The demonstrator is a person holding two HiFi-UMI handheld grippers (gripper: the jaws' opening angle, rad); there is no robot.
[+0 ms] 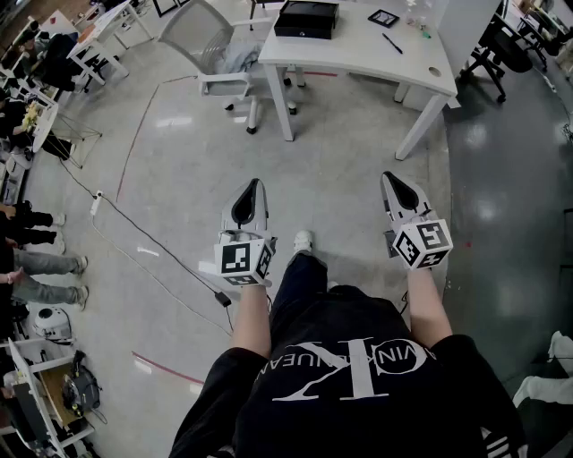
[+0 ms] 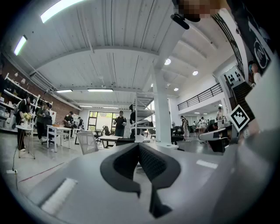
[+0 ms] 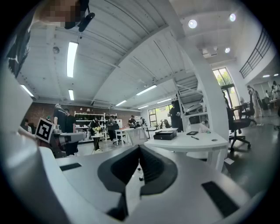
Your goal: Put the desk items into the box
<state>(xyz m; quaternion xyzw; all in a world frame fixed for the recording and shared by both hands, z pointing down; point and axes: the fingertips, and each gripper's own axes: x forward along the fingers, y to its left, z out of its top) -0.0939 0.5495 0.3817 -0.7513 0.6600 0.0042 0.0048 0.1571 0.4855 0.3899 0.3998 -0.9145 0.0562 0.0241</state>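
Observation:
A white desk (image 1: 358,54) stands a few steps ahead across the floor. On it sit a black box (image 1: 306,18), a pen (image 1: 392,43) and a small dark flat item (image 1: 383,17). My left gripper (image 1: 252,185) and right gripper (image 1: 391,179) are held out at waist height, far short of the desk, both shut with nothing between the jaws. In the right gripper view, past the closed jaws of the right gripper (image 3: 140,146), the desk (image 3: 188,142) carries the black box (image 3: 165,135) and the pen (image 3: 194,138). In its own view the left gripper (image 2: 139,144) has its jaws closed and empty.
A grey mesh chair (image 1: 210,45) stands left of the desk and a black office chair (image 1: 501,45) to its right. A cable (image 1: 134,233) trails over the floor at my left. People and other tables (image 1: 36,107) line the left side.

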